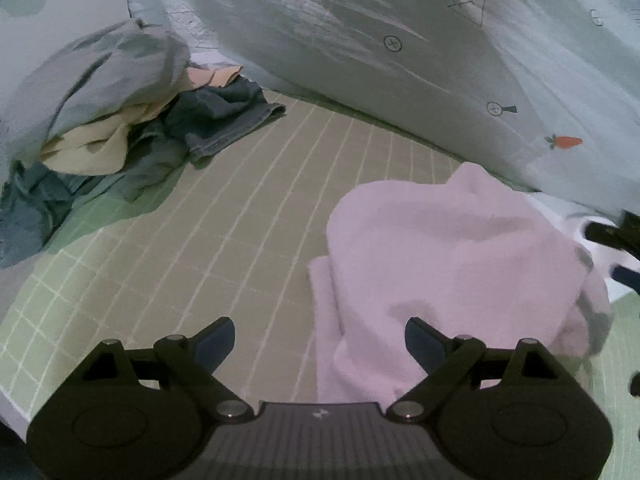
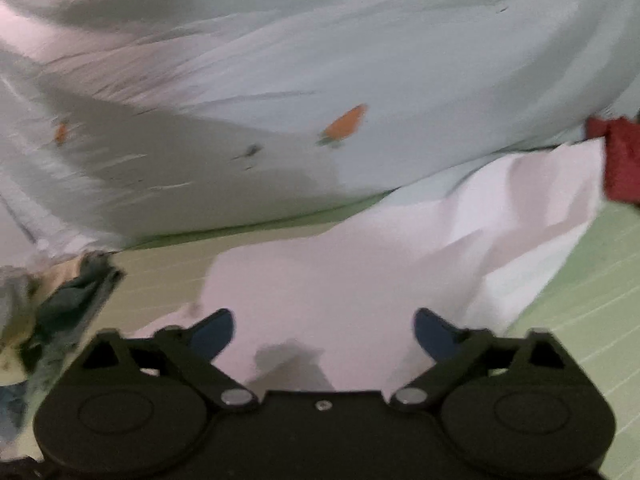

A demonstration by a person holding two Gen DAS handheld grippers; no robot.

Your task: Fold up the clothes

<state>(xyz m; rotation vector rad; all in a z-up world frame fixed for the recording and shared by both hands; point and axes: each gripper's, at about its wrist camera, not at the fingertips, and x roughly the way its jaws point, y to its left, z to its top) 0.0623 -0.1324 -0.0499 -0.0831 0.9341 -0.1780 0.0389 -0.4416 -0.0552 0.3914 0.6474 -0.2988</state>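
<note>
Pink garment [image 1: 448,264] crumpled on checked sheet [image 1: 240,216], clothes heap [image 1: 120,136] left, carrot-print quilt [image 1: 360,40] behind; both tools spread wide, empty

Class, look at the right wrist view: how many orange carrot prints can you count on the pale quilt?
2. One carrot print sits near the middle of the quilt; a smaller, blurred one lies at the far left. Folds and blur may hide more.
</note>
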